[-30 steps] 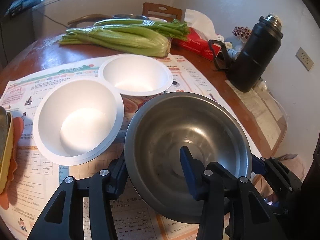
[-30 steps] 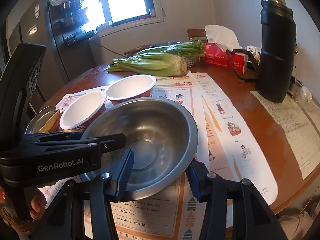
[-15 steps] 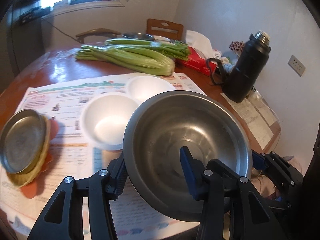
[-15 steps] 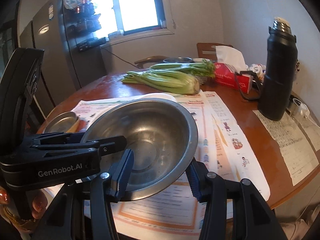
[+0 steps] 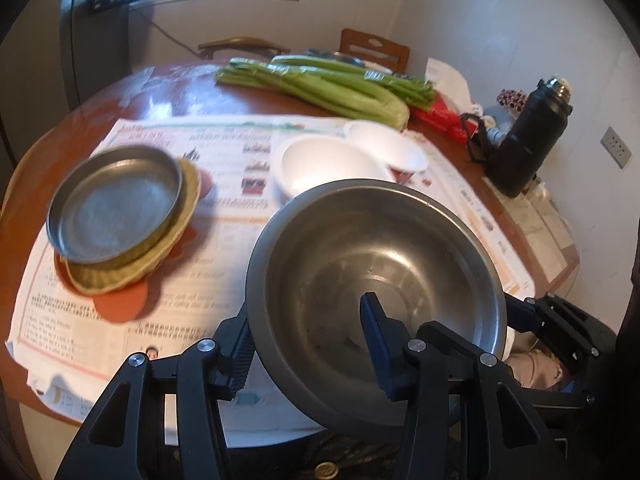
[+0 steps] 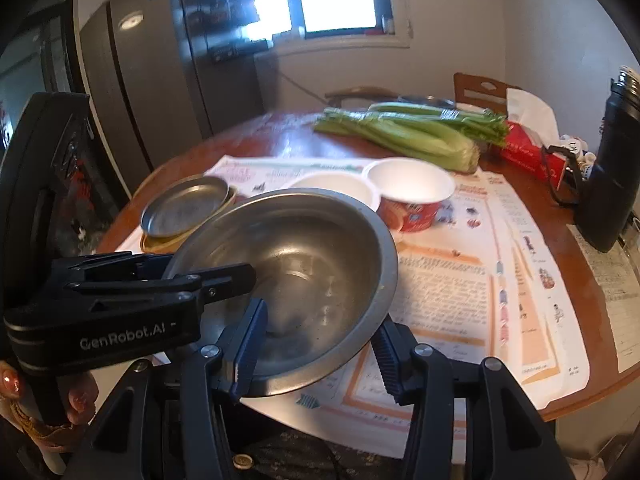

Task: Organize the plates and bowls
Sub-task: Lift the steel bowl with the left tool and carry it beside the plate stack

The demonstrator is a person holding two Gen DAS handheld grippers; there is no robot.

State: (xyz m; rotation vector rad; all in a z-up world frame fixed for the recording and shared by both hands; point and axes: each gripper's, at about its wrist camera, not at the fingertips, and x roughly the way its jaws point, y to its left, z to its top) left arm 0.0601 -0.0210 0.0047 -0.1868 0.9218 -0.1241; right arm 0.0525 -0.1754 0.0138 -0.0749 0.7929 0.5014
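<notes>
Newspaper sheets [image 6: 448, 292] cover the round wooden table [image 5: 132, 100], bearing two white paper bowls [image 5: 324, 160], one stack of three plates [image 5: 116, 208]. Both grippers, left [image 5: 308, 340] and right [image 6: 316, 344], clamp one steel bowl [image 5: 380, 280] aloft near the table's edge.

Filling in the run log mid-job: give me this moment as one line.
steel bowl: lifted off table, both grippers on rim | left gripper: clamped | right gripper: clamped | white bowls: on newspaper | plate stack: on table, left

brushed dull metal bowl [image 5: 384, 280], matt white foam bowls [image 5: 320, 160], glossy wooden table [image 6: 576, 264], printed paper sheets [image 6: 448, 292]
</notes>
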